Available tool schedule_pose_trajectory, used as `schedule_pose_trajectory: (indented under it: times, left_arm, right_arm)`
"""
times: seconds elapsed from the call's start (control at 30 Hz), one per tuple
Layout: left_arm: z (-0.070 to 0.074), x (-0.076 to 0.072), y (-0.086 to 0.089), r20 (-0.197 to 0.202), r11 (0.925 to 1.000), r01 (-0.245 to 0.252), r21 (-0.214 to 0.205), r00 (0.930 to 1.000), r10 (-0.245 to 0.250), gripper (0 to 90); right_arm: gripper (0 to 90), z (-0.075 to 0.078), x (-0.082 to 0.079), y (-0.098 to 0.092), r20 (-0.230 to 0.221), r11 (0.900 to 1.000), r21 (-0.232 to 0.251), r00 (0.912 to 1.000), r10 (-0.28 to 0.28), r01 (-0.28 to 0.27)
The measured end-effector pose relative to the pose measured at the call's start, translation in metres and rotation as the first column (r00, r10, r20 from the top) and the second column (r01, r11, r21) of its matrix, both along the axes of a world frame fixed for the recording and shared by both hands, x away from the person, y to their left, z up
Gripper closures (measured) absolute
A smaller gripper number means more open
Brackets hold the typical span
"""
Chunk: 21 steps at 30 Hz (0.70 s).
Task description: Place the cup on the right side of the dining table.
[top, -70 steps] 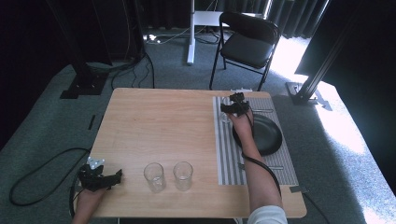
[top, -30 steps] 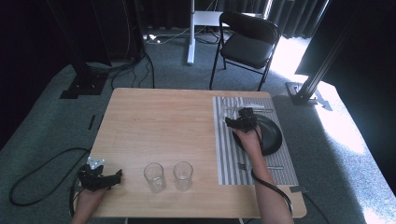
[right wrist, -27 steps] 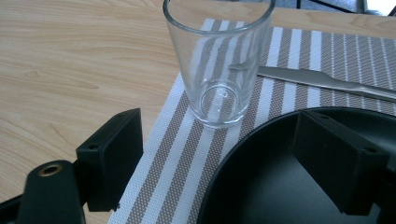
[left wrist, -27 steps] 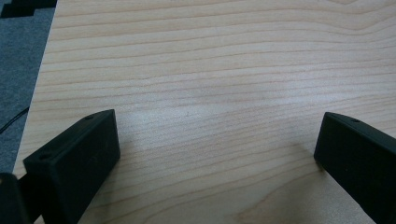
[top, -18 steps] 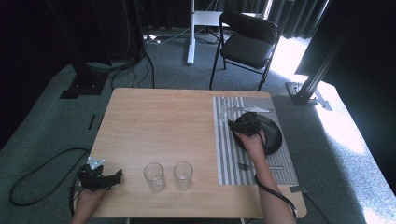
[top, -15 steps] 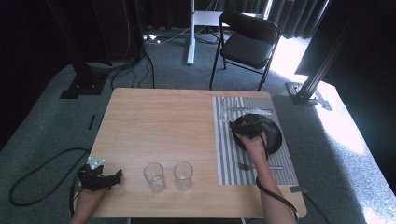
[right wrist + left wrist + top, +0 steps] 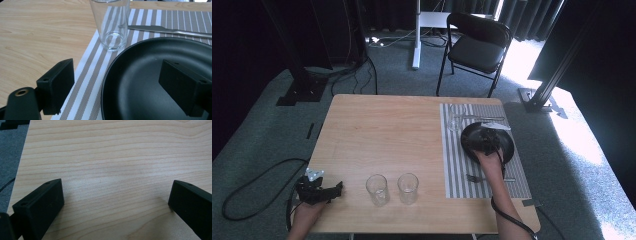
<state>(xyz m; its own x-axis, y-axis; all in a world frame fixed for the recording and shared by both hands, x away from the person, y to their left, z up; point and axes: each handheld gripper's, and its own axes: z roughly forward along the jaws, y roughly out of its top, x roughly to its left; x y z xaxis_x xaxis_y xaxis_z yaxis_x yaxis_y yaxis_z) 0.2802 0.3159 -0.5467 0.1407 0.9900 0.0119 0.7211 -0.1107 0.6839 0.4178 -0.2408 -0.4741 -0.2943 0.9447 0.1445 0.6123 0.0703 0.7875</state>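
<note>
While spreading wide, the right tool (image 7: pixel 116 82) is straddling the black plate's (image 7: pixel 140 75) near-left rim; the left tool (image 7: pixel 116 205), also spread, is idling over bare desk (image 7: pixel 112 157).

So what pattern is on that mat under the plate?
Grey and white stripes on the placemat, clearest in the right gripper view.

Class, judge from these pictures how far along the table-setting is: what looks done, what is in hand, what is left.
Done: the striped placemat already carries a black plate, a knife, a fork and one glass.
In hand: the right hand-held gripper hangs open, straddling the plate's rim, gripping nothing.
Left, probably: two glasses stand on bare wood, and the left hand-held gripper waits open near the table's corner.
</note>
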Motion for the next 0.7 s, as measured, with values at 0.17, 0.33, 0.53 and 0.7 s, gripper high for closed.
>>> schedule_pose_trajectory:
  times: [0.17, 0.33, 0.53, 0.7]
  left_arm:
    - [0.000, 0.000, 0.000, 0.000, 1.0000, 0.000, 0.000, 1.0000, 0.000, 0.4]
    - [0.000, 0.000, 0.000, 0.000, 1.0000, 0.003, 0.001, 1.0000, -0.003, 0.5]
    - [0.000, 0.001, 0.000, 0.000, 1.0000, 0.003, 0.000, 1.0000, -0.003, 0.5]
    - [0.000, 0.001, 0.000, 0.000, 1.0000, 0.003, 0.000, 1.0000, -0.003, 0.5]
  right_arm:
    - [12.3, -0.003, -0.015, -0.005, 0.001, 0.9999, -0.005, 1.0000, -0.009, 0.009]
    - [12.3, -0.008, -0.029, -0.009, 0.005, 0.9996, -0.015, 0.9997, -0.022, 0.022]
    - [12.3, -0.015, -0.042, -0.016, 0.005, 0.9993, -0.004, 0.9993, -0.038, 0.038]
    - [12.3, -0.018, -0.052, -0.021, 0.030, 0.9976, -0.028, 0.9976, -0.063, 0.063]
